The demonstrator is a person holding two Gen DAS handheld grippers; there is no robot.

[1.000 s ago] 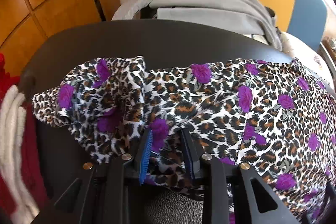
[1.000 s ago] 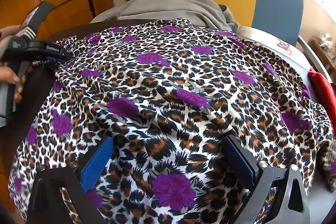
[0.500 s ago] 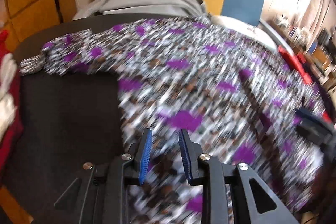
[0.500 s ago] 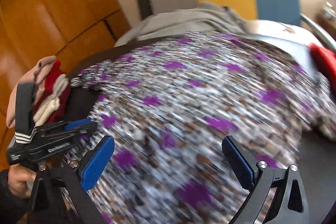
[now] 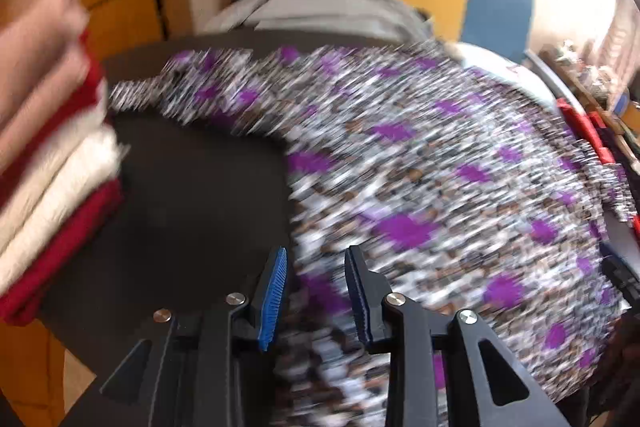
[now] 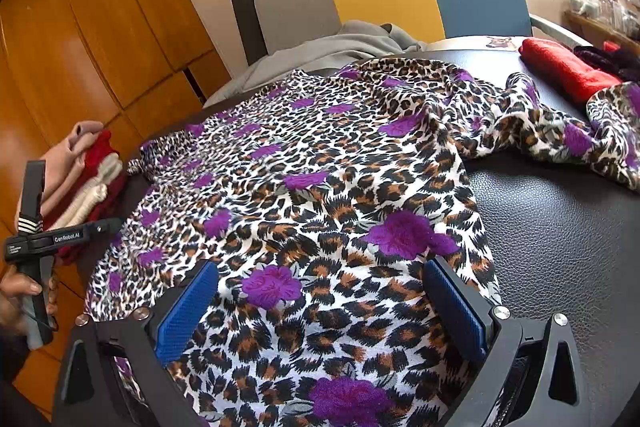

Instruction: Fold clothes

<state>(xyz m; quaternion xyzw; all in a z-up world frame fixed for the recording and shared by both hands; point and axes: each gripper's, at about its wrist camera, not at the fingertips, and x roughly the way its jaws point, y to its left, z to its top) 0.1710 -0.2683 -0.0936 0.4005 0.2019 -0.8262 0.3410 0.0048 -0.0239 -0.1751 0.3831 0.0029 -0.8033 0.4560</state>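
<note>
A leopard-print garment with purple flowers (image 6: 320, 167) lies spread on the black leather table (image 6: 560, 247), one sleeve bunched at the far right. My right gripper (image 6: 320, 291) hangs wide open just above its near part, both blue pads clear of the cloth. My left gripper (image 5: 316, 279) is over the garment's (image 5: 420, 167) near left edge. Its jaws are opening, with cloth showing under the narrow gap and neither pad visibly pressing on it. In the right wrist view the left gripper (image 6: 106, 225) is held by a hand at the garment's left edge.
A stack of folded pink, red and white clothes (image 5: 52, 163) sits at the table's left edge. A grey garment (image 6: 340, 47) lies on the grey, yellow and blue chair behind. A red cloth (image 6: 568, 67) rests at the far right.
My left gripper let go of the fabric it pinched and swung back toward the near left edge. The right gripper shifted with its jaws still wide, and the folded stack came into view.
</note>
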